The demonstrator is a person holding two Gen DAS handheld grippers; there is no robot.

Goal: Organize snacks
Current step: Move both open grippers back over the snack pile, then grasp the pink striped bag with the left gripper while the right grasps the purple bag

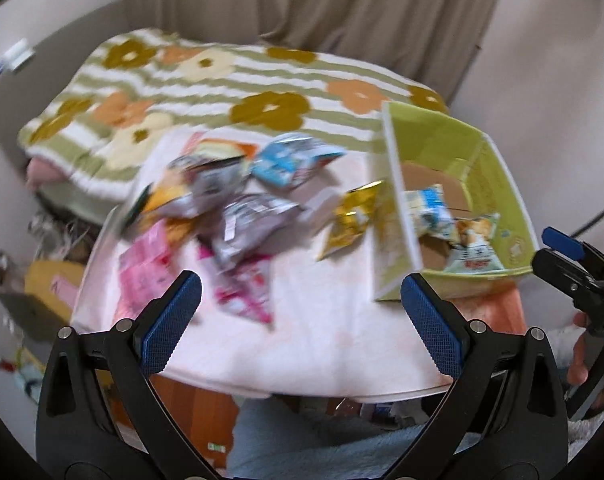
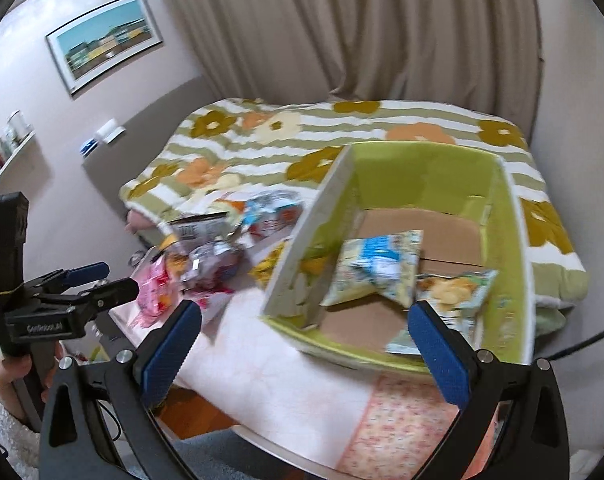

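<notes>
Left hand-held gripper (image 1: pixel 300 318) spread wide, empty, hanging above the near edge of the tabletop (image 1: pixel 322 344), which wears a pale pink cloth. Right hand-held gripper (image 2: pixel 304 348) likewise wide and empty, held just in front of the green box (image 2: pixel 514 240). Blue pads (image 2: pixel 170 354) on both pairs of fingers.

Loose pile of snack packets (image 1: pixel 222 208) on the left half of the tabletop, blurred: grey bags (image 1: pixel 246 228) in the middle, pink packets (image 1: pixel 146 264) nearest, a blue-and-white packet (image 1: pixel 290 160) at the far side, an orange-and-yellow bag (image 1: pixel 162 200) to the left. Gold packet (image 1: pixel 352 216) alone, just beside the box wall.

Green box on the right side of the tabletop, open at the top, brown cardboard floor showing. Inside: a pale packet with blue print (image 2: pixel 376 272) leaning against the left wall, and a packet with a chip picture (image 2: pixel 456 292) touching it on the right. A third packet at the near wall, partly hidden behind the right finger.

Beyond the tabletop, a bed with a green-striped flower blanket (image 2: pixel 342 140), beige curtain (image 2: pixel 342 28) behind, framed picture (image 2: pixel 106 40) on the left wall.
</notes>
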